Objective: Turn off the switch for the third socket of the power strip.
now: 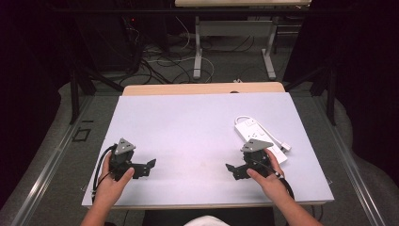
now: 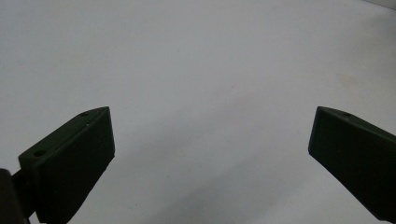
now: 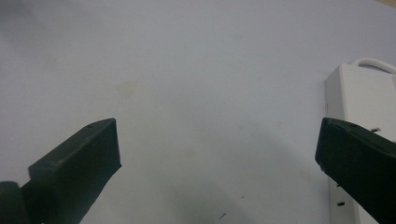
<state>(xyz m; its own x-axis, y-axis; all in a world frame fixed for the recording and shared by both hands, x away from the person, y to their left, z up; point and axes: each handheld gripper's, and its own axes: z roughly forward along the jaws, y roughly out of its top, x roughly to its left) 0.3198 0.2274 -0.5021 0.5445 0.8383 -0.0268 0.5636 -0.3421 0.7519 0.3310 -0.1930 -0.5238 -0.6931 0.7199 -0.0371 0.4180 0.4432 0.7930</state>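
Nothing gripped yet. Left gripper [image 1: 147, 167] held low over the near-left part of the pale lavender-white table [image 1: 188, 122], jaws spread wide with only bare surface between them, as the left gripper view confirms [image 2: 210, 154]. Right gripper [image 1: 232, 169] held near the front right, jaws likewise spread and empty [image 3: 217, 158].

Nearest thing, and the likely object of the work: a white, flat, rectangular plastic power strip [image 1: 260, 137] lying on the right side of the table, just beyond and beside the right hand [image 1: 268, 175], angled away toward the far left. White cable [image 1: 245, 119] looping at its far end, a white plug [image 1: 284, 147] resting beside its right edge. In the right gripper view, a corner of the strip [image 3: 359, 93] just beside the right-hand jaw, not between the jaws.

For a clean pick-up, judged from this layout: turn the right gripper toward the strip, bring the spread jaws square across its narrow width, near the middle rather than a corner, and close on the long side walls, not on the cable. Keep the left gripper free to steady the loose cable end or the plug. Low, level approach advisable, since the flat body offers little height to bite.

No brand, label or legible writing; only socket slots visible on the strip's top face.
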